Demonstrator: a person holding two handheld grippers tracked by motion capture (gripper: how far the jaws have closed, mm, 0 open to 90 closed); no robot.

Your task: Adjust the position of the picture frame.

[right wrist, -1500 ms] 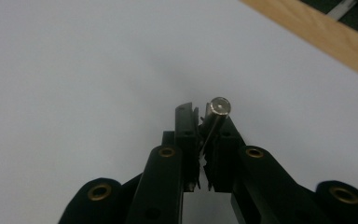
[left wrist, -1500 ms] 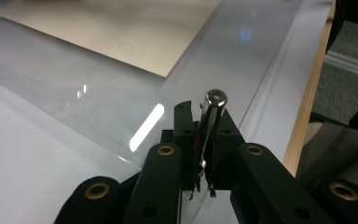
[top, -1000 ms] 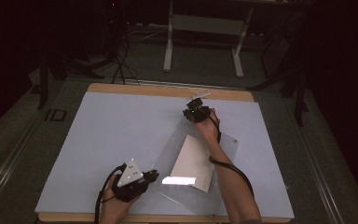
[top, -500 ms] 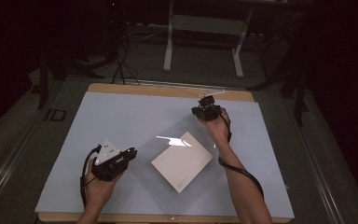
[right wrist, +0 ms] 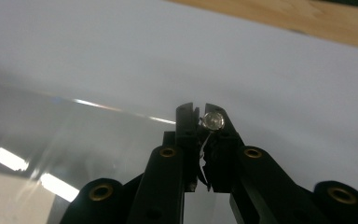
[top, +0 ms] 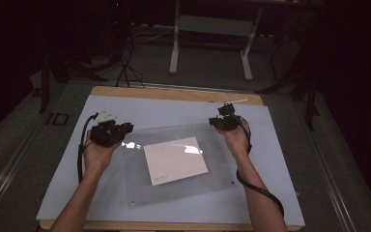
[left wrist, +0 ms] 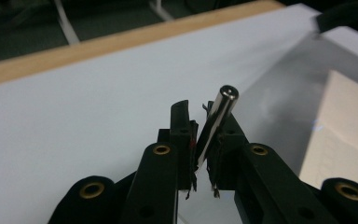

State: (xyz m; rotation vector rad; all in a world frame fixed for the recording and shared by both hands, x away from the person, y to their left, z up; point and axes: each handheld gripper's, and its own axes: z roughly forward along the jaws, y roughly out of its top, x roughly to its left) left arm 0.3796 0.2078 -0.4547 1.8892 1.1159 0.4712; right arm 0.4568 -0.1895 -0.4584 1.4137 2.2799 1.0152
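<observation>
A clear plastic sheet (top: 222,159) lies flat on the pale mat (top: 174,108), with a white paper (top: 175,159) at its middle. My left gripper (top: 112,133) hovers at the sheet's far left corner. In the left gripper view it (left wrist: 198,112) is shut on a short silver metal pin (left wrist: 216,123) that sticks up past the jaws. My right gripper (top: 224,121) is at the sheet's far right corner. The right gripper view shows it (right wrist: 200,112) shut on a similar silver pin (right wrist: 213,120), seen end-on, above the sheet's edge (right wrist: 121,109).
The mat covers a wooden table whose edge (top: 174,93) runs along the back. Beyond it stand a metal frame's legs (top: 176,43) and cables on a dark floor. The other gripper (left wrist: 345,14) shows far off in the left gripper view.
My left hand has moved from the table's front edge away and to the left. The right hand has shifted right. The sheet and paper have turned and now lie squarer to the table.
</observation>
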